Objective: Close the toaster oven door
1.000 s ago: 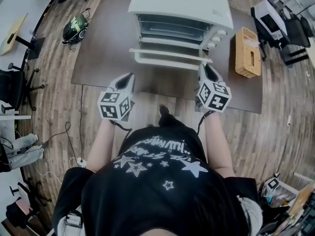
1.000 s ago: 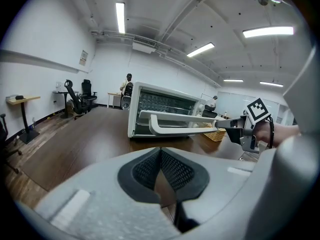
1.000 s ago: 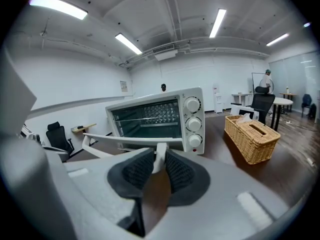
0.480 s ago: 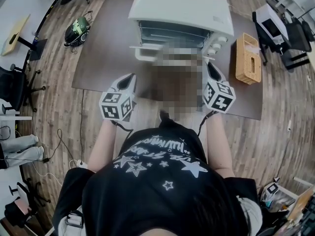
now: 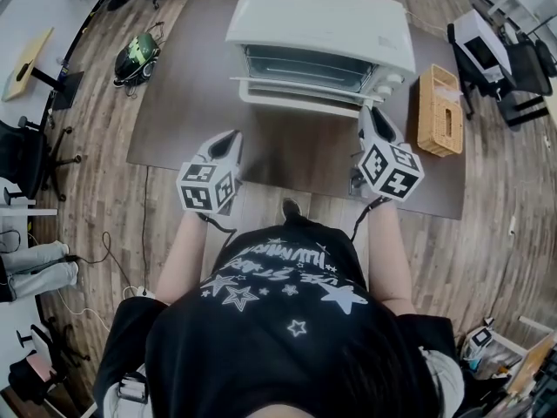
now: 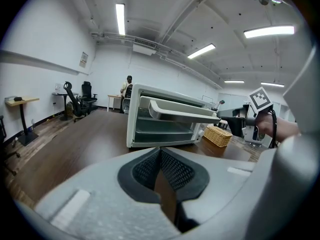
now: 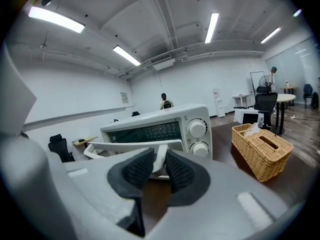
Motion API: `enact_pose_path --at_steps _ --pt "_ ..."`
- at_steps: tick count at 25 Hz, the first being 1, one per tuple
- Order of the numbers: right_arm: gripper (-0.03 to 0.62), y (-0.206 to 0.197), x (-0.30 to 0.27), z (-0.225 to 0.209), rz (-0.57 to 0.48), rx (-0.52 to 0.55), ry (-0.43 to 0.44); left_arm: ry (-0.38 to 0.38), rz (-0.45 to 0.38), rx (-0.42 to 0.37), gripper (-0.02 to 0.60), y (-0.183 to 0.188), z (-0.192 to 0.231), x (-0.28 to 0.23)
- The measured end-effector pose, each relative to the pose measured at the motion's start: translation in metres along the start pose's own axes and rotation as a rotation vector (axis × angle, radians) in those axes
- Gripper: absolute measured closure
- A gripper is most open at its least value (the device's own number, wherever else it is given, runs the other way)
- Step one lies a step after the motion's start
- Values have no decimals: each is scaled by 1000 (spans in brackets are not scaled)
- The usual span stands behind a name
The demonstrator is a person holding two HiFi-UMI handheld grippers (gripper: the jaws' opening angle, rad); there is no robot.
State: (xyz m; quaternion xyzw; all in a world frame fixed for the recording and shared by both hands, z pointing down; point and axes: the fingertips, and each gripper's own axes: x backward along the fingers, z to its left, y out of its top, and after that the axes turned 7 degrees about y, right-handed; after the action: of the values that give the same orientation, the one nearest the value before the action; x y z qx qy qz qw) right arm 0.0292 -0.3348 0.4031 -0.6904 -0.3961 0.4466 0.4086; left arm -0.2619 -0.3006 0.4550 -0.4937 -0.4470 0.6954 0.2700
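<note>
The white toaster oven point(image 5: 322, 16) stands on a dark table point(image 5: 191, 85). Its glass door point(image 5: 303, 66) is tilted up, partly raised toward the front. My right gripper point(image 5: 370, 113) is at the right end of the white door handle point(image 5: 296, 86). In the right gripper view the handle point(image 7: 125, 147) runs left from the jaws, and its end post sits pinched between my right gripper point(image 7: 159, 163) pads. My left gripper point(image 5: 230, 138) hovers over the table's front left, away from the oven. In its own view the left gripper point(image 6: 160, 156) is shut and holds nothing.
A wicker basket point(image 5: 438, 94) sits right of the oven, close to my right gripper. Around the table on the wood floor are office chairs point(image 5: 22, 151), a helmet point(image 5: 135, 49) and a desk unit point(image 5: 487, 42). A person point(image 6: 128, 85) is at the room's far end.
The oven door has swung up from lying flat to partly raised. My right gripper moved forward and up with the handle. The left gripper stayed put.
</note>
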Motion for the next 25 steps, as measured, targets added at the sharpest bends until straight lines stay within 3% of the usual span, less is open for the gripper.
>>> enact_pose_path --at_steps 25 --pt "513 39 -36 -10 -55 -18 17 0 -6 2 571 19 10 -31"
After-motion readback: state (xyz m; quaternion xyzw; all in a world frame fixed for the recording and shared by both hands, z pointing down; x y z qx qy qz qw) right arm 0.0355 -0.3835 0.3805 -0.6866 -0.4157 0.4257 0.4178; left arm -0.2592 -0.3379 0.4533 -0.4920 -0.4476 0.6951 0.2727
